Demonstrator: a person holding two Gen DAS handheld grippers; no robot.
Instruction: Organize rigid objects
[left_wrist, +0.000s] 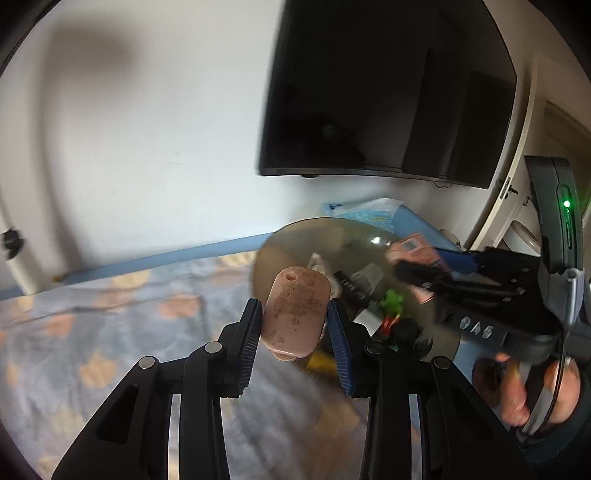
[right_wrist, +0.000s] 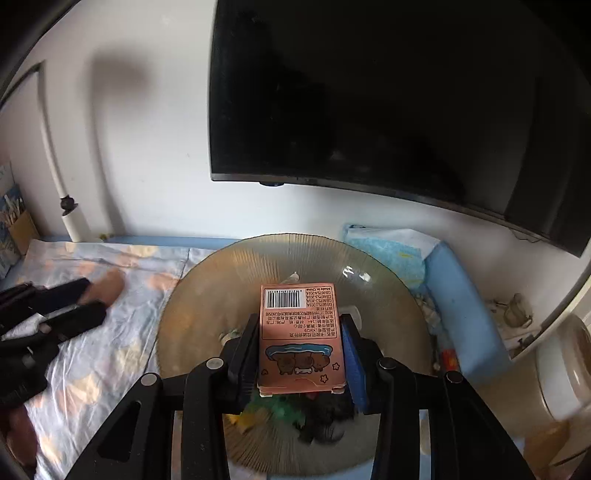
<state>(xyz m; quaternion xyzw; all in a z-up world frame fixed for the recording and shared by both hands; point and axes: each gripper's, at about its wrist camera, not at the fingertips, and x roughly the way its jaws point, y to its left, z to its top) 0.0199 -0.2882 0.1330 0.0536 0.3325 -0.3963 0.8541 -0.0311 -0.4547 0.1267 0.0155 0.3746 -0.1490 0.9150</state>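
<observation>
White wall carries one dark TV (right_wrist: 369, 96) above a bed (right_wrist: 110, 332) with a blue patterned sheet. We take the one round glass plate (right_wrist: 207, 302) on that bed as our landmark. Our two tongs are both in view. Our left tongs (left_wrist: 294, 325) are clamped on one pink oval case (left_wrist: 295, 312), raised over the sheet just off the plate's near edge. Our right tongs (right_wrist: 300, 350) are clamped on one pink box (right_wrist: 301, 332) with a barcode, held above the plate's middle. Small things lie on the plate under the box, among them one green toy (left_wrist: 393, 301) and one yellow piece (right_wrist: 245, 421); the rest blur, so we cannot count them. One blue cushion (right_wrist: 465, 314) sits beside the plate, toward the wall.
</observation>
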